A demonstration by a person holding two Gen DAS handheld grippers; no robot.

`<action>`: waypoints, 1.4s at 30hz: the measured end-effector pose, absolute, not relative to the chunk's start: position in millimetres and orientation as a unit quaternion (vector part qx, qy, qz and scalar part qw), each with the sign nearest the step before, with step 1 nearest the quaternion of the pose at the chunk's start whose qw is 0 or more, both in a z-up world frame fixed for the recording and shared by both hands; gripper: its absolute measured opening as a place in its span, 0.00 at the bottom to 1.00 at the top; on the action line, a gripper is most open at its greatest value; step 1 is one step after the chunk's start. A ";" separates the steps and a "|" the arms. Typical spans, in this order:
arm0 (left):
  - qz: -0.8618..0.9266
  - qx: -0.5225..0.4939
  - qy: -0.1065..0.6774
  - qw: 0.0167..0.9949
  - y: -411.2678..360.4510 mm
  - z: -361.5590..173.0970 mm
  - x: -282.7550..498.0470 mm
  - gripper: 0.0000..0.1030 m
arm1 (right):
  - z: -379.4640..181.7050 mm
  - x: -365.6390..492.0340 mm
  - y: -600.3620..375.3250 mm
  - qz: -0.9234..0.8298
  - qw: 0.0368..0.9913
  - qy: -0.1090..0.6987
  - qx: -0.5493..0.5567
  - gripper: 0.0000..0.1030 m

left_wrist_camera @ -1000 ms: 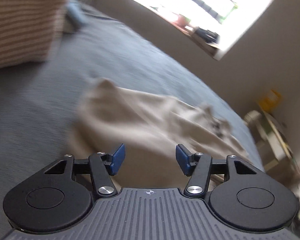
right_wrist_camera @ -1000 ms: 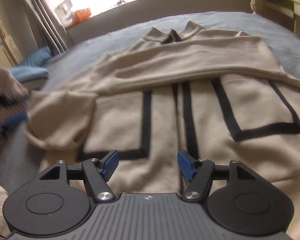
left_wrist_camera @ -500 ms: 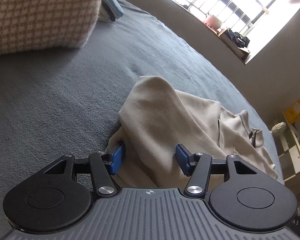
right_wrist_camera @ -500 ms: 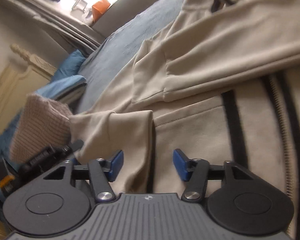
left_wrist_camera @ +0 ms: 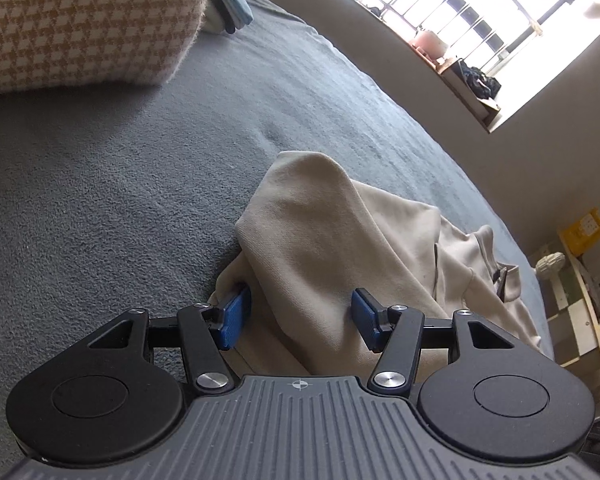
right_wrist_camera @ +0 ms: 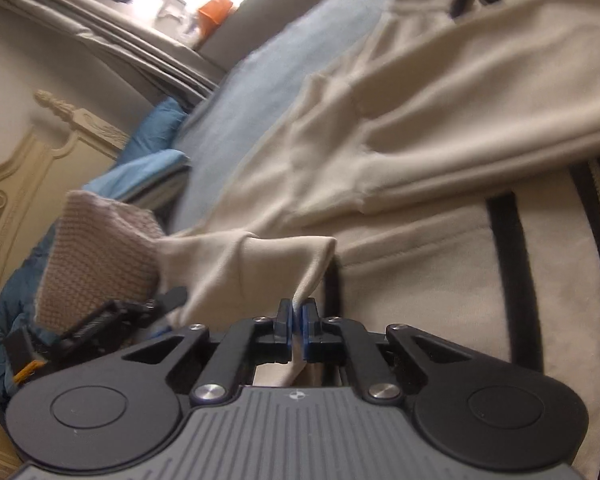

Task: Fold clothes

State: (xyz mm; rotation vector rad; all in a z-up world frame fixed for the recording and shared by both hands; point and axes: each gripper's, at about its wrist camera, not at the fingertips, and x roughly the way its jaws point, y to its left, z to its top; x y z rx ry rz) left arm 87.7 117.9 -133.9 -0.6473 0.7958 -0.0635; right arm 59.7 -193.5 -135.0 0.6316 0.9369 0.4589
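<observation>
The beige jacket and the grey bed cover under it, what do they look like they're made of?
Beige jacket: likely a soft brushed knit, fleece or sweatshirt cotton; matte, limp folds, stitched seams, black trim bands. Grey bed cover: probably fleece or pile plush; its nubbly, matte surface shows a short nap.

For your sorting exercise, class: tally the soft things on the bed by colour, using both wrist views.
Beige: 1, the zip jacket
Brown-and-cream houndstooth: 1, the woven cushion
Blue: 2, the folded cloth and the pillow behind it
Grey-blue: 1, the bed cover
Total: 5
</observation>
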 end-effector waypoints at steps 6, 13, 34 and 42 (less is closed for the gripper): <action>-0.042 -0.312 0.373 0.873 116.7 -130.4 84.0 0.54 | -112.0 52.2 -183.3 0.214 0.851 0.408 0.253 0.04; -0.114 -0.331 0.329 0.877 108.4 -108.4 74.6 0.54 | -62.7 53.0 -200.3 0.198 0.902 0.340 0.180 0.03; -0.139 -0.188 0.396 0.888 30.3 -124.5 114.1 0.54 | -16.9 102.5 -426.4 -0.014 0.920 0.342 0.194 0.03; -0.153 -0.181 0.394 0.888 14.4 -123.5 127.8 0.54 | -35.2 97.9 -456.0 -0.018 0.900 0.360 0.243 0.03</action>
